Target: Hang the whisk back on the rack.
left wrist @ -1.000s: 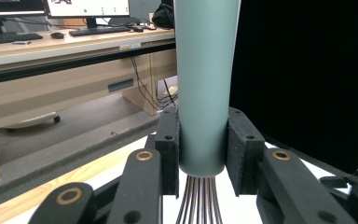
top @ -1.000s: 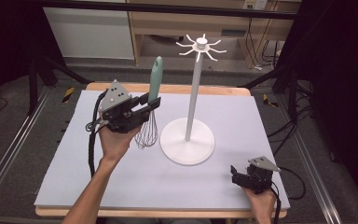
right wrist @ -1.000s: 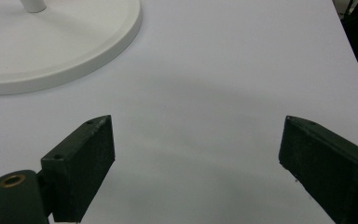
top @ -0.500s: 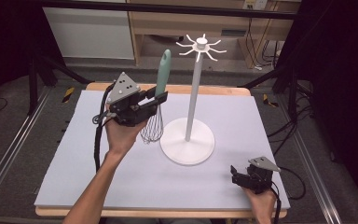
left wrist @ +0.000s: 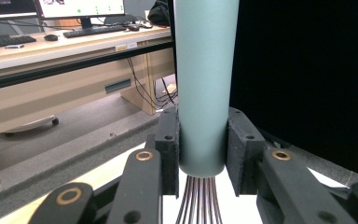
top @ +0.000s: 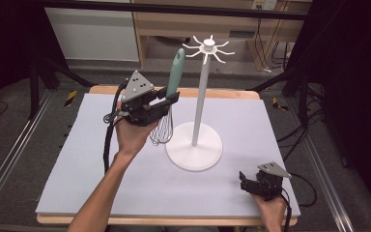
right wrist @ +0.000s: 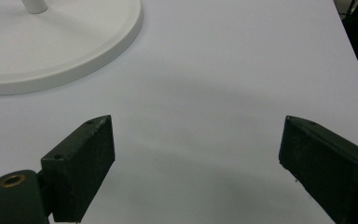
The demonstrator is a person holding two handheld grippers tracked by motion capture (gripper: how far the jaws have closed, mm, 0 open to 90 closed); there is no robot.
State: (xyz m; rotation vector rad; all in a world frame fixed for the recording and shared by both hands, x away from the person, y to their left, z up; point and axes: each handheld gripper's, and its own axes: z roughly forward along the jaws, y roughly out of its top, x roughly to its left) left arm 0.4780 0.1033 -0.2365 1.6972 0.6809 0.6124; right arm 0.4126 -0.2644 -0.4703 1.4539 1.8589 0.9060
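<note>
Teal-handled whisk (top: 170,99) stood upright, left of frame centre, clamped in left tongs (top: 166,102) beside the white hook stand (top: 202,104). Right tongs (top: 248,181) lay released, lower right. Likely next: raise handle to a hook.

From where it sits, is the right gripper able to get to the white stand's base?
Probably yes: the right gripper is open and empty, with bare mat between it and the stand's base.

whisk (top: 170,104) | teal handle, wire loops | standing upright, handle up, off the mat | hanging just left of rack pole (top: 201,104)
</note>
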